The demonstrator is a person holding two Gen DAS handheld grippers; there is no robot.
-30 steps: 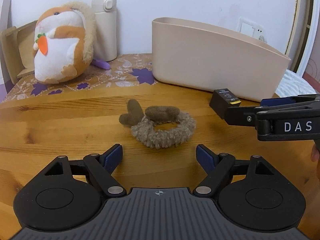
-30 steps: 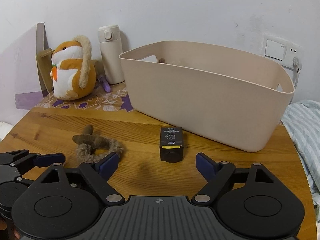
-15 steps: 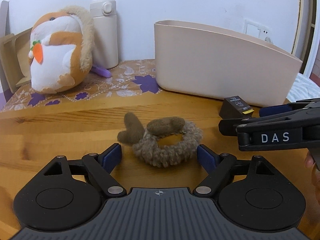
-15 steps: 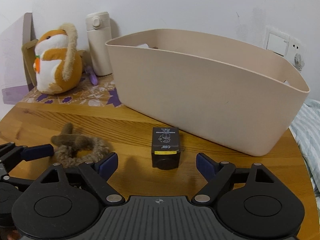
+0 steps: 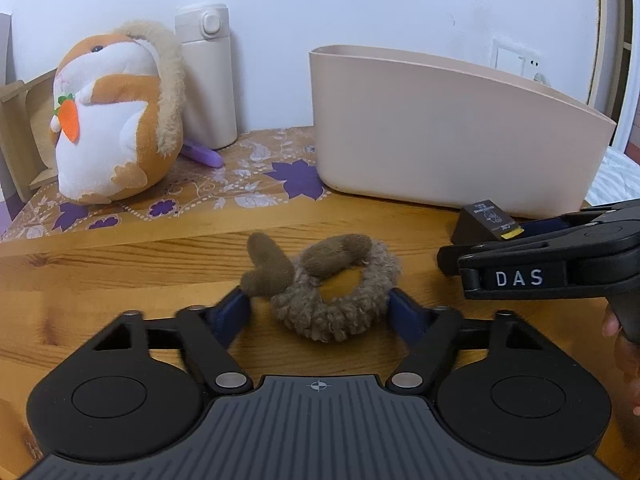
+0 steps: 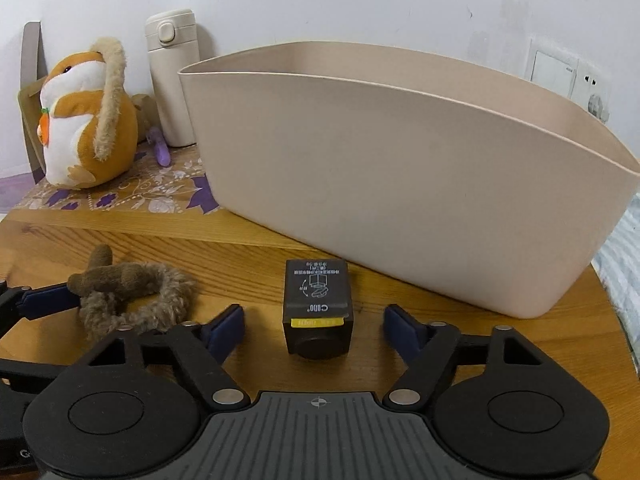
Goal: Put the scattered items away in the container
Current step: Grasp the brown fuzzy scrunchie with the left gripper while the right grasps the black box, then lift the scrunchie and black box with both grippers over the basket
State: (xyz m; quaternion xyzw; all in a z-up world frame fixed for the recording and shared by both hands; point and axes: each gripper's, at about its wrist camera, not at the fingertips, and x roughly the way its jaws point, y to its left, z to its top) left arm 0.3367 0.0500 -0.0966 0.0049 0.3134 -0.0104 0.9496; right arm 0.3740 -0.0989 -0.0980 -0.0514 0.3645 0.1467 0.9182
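A: What has changed at the jaws?

B: Both pairs are closing. The left gripper (image 5: pixel 318 308) now brackets the fuzzy ring (image 5: pixel 334 300), pads at its sides; the right gripper (image 6: pixel 314 326) straddles the black box (image 6: pixel 317 314), not yet touching.

A: And a second ago?

B: Wider, farther back. Both items sit on the table (image 6: pixel 248 256) before the container (image 6: pixel 400 184).

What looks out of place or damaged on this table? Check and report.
Only the untidied items: a fuzzy brown knotted hair tie and a small black box with a yellow strip lie loose on the wooden table, outside the beige plastic tub. Nothing looks spilled or damaged.
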